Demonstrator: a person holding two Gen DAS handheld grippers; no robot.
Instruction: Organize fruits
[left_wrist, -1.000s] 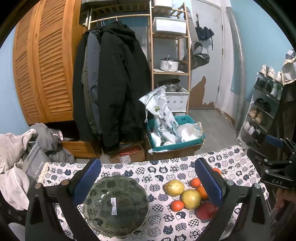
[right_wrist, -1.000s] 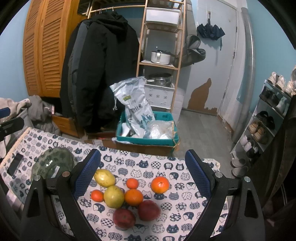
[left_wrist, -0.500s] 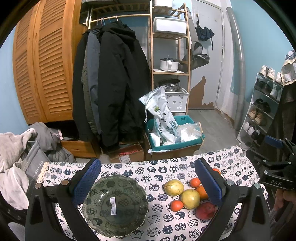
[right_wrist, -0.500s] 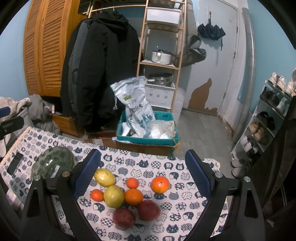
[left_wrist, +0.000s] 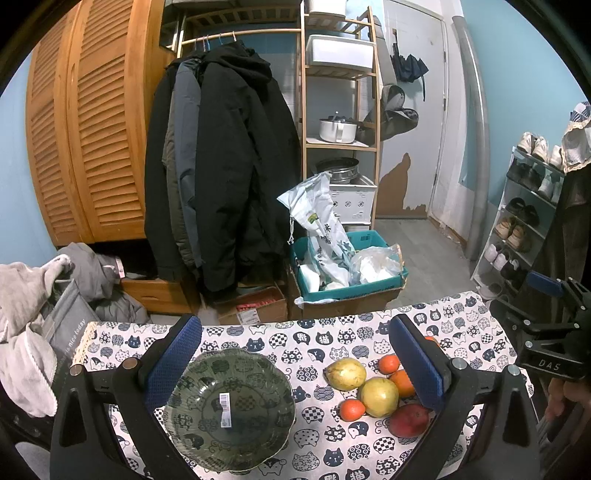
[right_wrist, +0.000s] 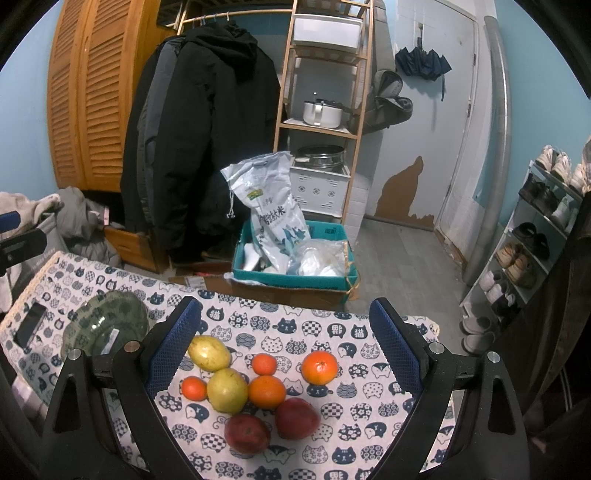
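A green glass bowl with a barcode sticker sits empty on the cat-print tablecloth, under my open left gripper. To its right lies a cluster of fruit: two yellow-green fruits, several oranges and two red apples. My right gripper hovers open above that cluster, holding nothing. The bowl shows at the left in the right wrist view. In the left wrist view, the right gripper's body is at the far right, with a hand below it.
A dark phone lies at the table's left edge. Beyond the far table edge stand a teal bin with bags, cardboard boxes, hanging coats and a wooden shelf. A shoe rack is at the right; clothes are piled at the left.
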